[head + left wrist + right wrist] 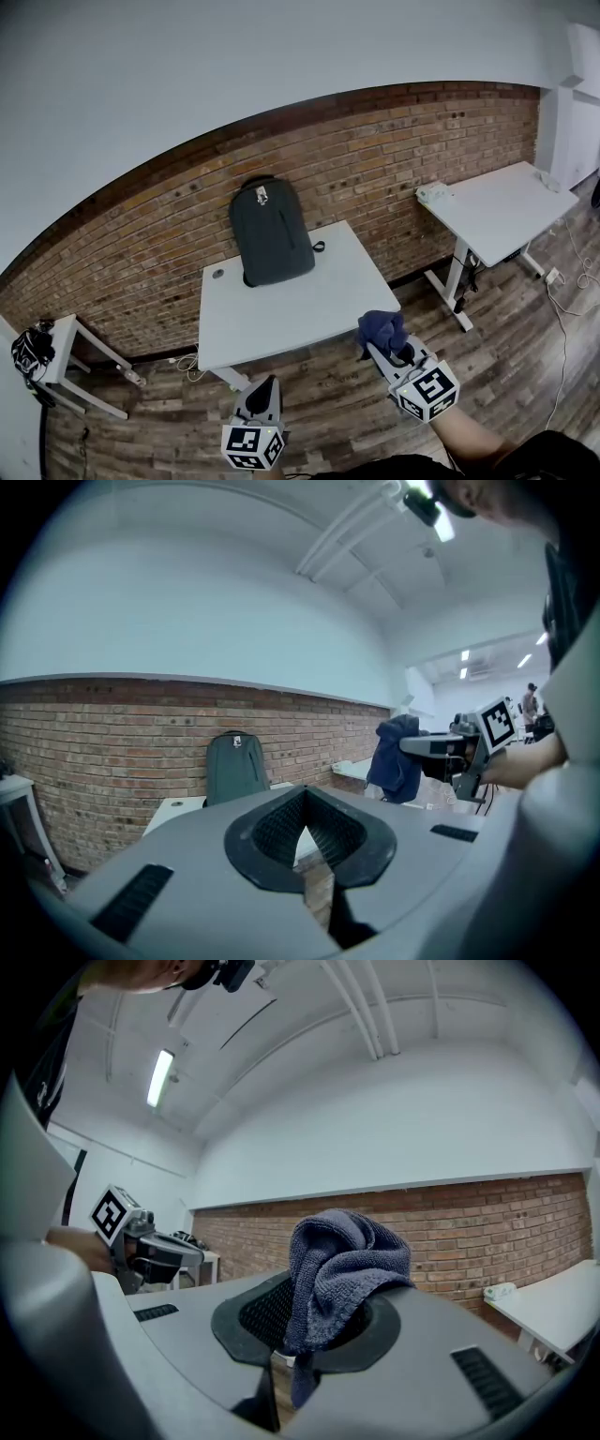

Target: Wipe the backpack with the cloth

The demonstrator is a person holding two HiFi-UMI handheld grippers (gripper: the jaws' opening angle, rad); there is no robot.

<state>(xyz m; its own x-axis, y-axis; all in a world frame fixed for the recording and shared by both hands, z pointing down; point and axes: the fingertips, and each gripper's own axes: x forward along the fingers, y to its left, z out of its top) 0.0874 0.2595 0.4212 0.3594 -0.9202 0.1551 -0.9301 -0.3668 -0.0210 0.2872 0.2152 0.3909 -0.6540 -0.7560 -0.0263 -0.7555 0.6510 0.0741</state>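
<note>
The backpack (pixel 272 232) stands upright at the far edge of the table (pixel 291 319) against the brick wall, ahead and to the left of the right hand-held gripper (pixel 377 347), which is clamped on the bunched cloth (pixel 382 328). The left hand-held gripper (pixel 266 384), jaws together and empty, hangs short of the table.

Looks out over the left gripper (pixel 306 810), jaws met at the tips, nothing between them. Beyond, finds a grey-green backpack (pixel 234 767) upright at the far end of a white table (pixel 174 810), against a brick wall (pixel 103 733). To the right, catches the right gripper (pixel 412 747) with its marker cube (pixel 498 724), clamped on a dark blue cloth (pixel 394 767) that hangs bunched. Further right, makes out a distant person (pixel 531 701) under ceiling lights (pixel 466 655).
</note>
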